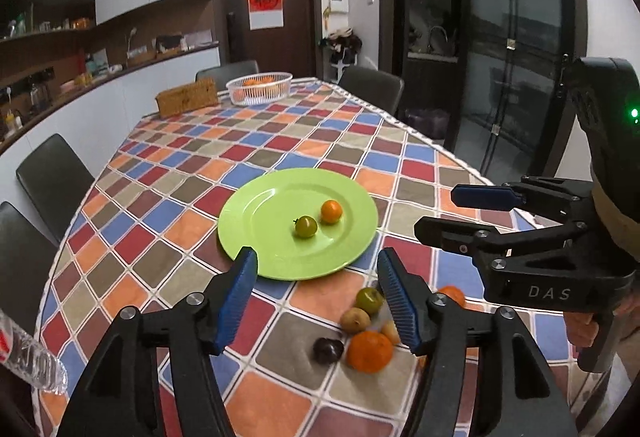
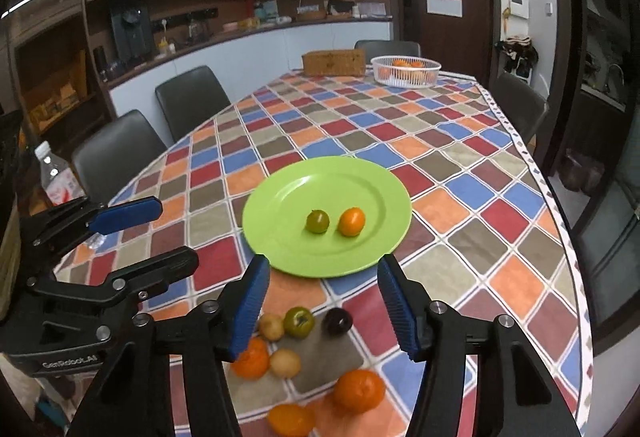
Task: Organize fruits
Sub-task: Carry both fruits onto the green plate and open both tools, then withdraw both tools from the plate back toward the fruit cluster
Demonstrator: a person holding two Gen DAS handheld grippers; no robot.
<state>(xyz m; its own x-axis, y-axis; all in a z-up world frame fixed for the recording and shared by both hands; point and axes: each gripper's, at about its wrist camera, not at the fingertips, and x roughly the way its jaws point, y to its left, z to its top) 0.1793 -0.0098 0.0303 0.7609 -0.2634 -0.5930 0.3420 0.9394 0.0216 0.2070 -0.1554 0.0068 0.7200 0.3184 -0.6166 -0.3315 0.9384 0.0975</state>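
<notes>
The jaws of the left gripper (image 1: 316, 297) are seen apart, with nothing pressed between the blue ribbed pads (image 1: 236, 301); only the tablecloth and the near rim of the plate show through the gap. The jaws of the right gripper (image 2: 324, 305) likewise stand apart and empty, held above the table.

Just beyond both sets of fingertips a green plate (image 2: 360, 181) is set on the checked tablecloth (image 2: 460, 165). Two fruits lie on it, close beside each other but apart: a small green fruit (image 2: 317, 221) and a small orange fruit (image 2: 351, 221).

Nearer than the plate, a loose cluster of fruits is spread on the cloth: a green one (image 2: 299, 321), a dark purple one (image 2: 337, 321), two yellowish ones (image 2: 272, 326), a tangerine (image 2: 359, 390) and further orange pieces, some half hidden behind the fingers.

At the far end of the table a white basket (image 2: 405, 74) holding orange fruit is placed beside a wicker box (image 2: 334, 62). A plastic bottle (image 2: 56, 181) stands at the left edge. Dark chairs (image 2: 192, 97) are ranged round the table.
</notes>
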